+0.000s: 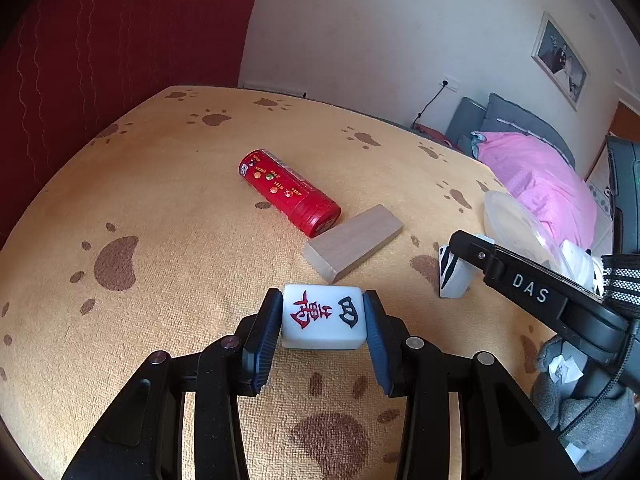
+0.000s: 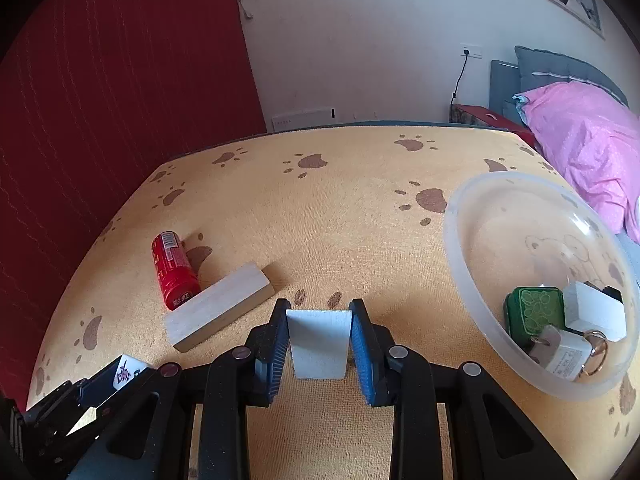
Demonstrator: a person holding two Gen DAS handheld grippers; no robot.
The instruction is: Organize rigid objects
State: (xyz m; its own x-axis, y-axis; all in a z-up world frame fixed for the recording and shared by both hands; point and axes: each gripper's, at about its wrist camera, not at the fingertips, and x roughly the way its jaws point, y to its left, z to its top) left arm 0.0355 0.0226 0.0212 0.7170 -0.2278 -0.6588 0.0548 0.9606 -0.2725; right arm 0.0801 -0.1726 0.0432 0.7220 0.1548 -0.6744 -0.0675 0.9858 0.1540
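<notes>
Left wrist view shows the left gripper (image 1: 323, 317) clamped on a white mahjong tile (image 1: 323, 316), its blue pads pressed against the tile's two short sides; the tile's face, with a red character and a dark one, looks up at the camera. Just beyond it on the yellow paw-print cloth (image 1: 160, 280) lies a pale wooden block (image 1: 352, 242), and one end of that block touches, or very nearly touches, the cap end of a red cylindrical tube (image 1: 290, 193) lying on its side. To the right, the right gripper (image 1: 456, 256) reaches in from the edge with a white, black-striped piece (image 1: 450, 274) at its tip; from this angle the grip itself is hard to make out.

Right wrist view makes it plain: the right gripper (image 2: 319, 340) has a white wedge-shaped block (image 2: 319, 342) between its blue pads, both pads against the block's sides, gripping it. The wooden block (image 2: 218, 308) and red tube (image 2: 173, 270) lie to the left on the cloth. At the right stands a clear plastic bowl (image 2: 460, 248), holding a green tin (image 2: 534, 310), a white block (image 2: 596, 314) and a padlock with a key ring (image 2: 568, 354), all bunched at its near side. The mahjong tile (image 2: 129, 372) shows at the lower left, in the left gripper (image 2: 120, 380).
</notes>
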